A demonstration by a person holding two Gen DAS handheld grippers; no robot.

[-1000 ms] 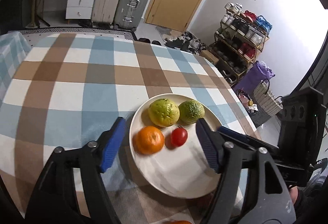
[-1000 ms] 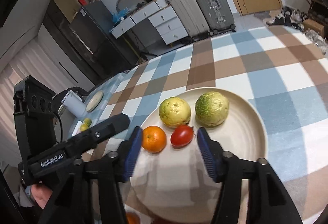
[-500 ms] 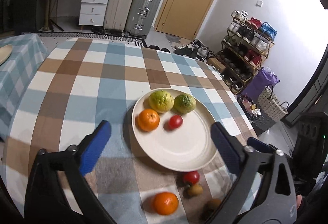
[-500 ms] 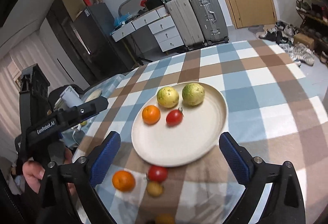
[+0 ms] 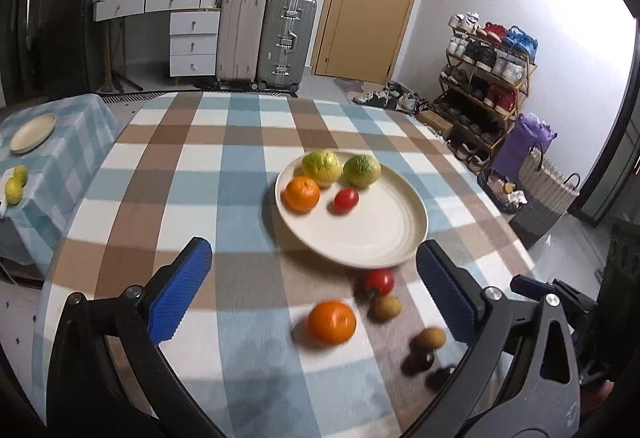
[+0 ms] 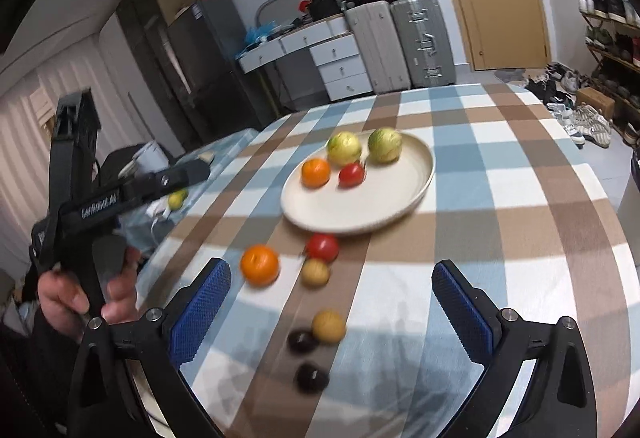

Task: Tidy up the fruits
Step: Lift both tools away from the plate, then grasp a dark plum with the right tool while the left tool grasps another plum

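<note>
A cream plate (image 5: 360, 234) on the checked tablecloth holds an orange (image 5: 302, 193), a tomato (image 5: 346, 199) and two yellow-green fruits (image 5: 321, 167). Loose on the cloth, nearer me, lie an orange (image 6: 260, 264), a tomato (image 6: 322, 247), two small brown fruits (image 6: 329, 326) and two dark ones (image 6: 301, 342). My left gripper (image 5: 313, 246) stands open above the loose fruits, holding nothing. The jaws of my right gripper (image 6: 330, 268) are opening wide, with nothing pressed between the pads. A hand (image 6: 80, 298) carries the left gripper at the left of the right wrist view.
A side table (image 5: 72, 157) with a blue check cloth at the left bears a small plate (image 5: 33, 132) and two lemons (image 5: 14, 183). Suitcases (image 5: 286, 37) and drawers (image 5: 194, 41) stand behind the table. A shoe rack (image 5: 488, 77) and basket (image 5: 546, 185) stand to the right.
Both grippers drew back from the plate and rose, and their jaws widened. The plate now looks smaller and farther, and the loose fruits in front of it have come into view.
</note>
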